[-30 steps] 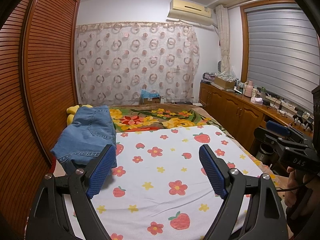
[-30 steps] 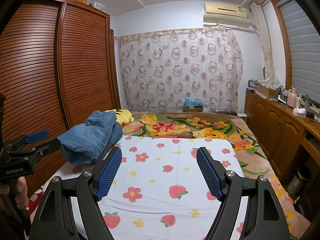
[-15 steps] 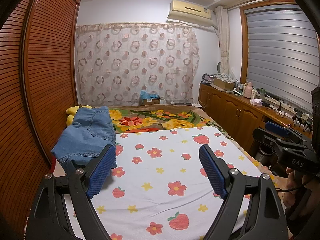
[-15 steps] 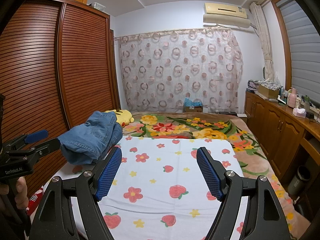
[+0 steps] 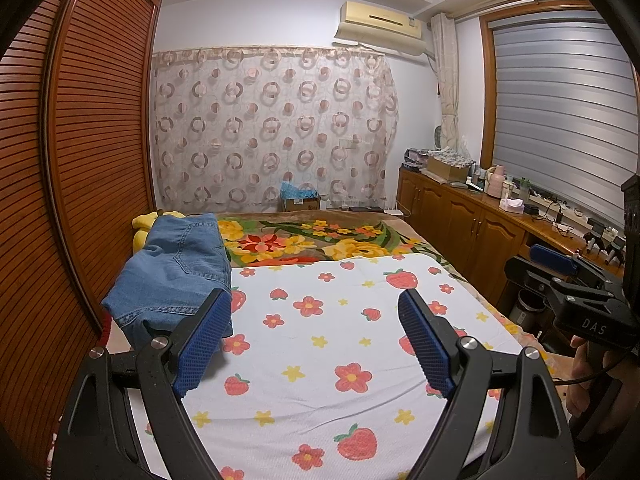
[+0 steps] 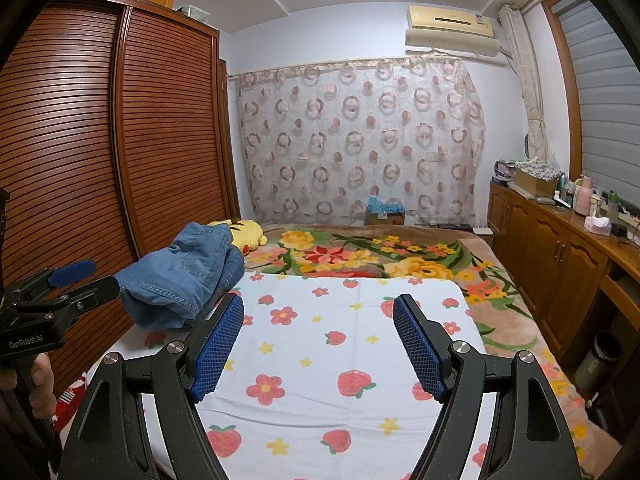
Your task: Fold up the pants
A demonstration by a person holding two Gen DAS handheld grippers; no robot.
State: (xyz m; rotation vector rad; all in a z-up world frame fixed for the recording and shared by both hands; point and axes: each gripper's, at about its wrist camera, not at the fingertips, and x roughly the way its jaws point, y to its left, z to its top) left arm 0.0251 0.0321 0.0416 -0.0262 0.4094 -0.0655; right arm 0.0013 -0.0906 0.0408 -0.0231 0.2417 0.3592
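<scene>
A pair of blue denim pants [image 5: 176, 268] lies in a folded heap at the left edge of the bed, partly on the white strawberry-and-flower sheet [image 5: 320, 344]. In the right wrist view the same pants [image 6: 184, 276] sit far left. My left gripper [image 5: 316, 340] hovers open above the sheet, its left pad just in front of the heap, nothing between the blue pads. My right gripper [image 6: 318, 344] is open too, over the bare sheet [image 6: 340, 360], right of the pants. Each gripper shows at the edge of the other's view, held by a hand.
A yellow plush toy [image 6: 244, 232] lies behind the pants. A floral blanket [image 5: 320, 240] covers the far half of the bed. A slatted wooden wardrobe [image 6: 100, 160] runs along the left. A cluttered wooden cabinet [image 5: 472, 232] stands along the right, with a bin [image 6: 598, 360] on the floor.
</scene>
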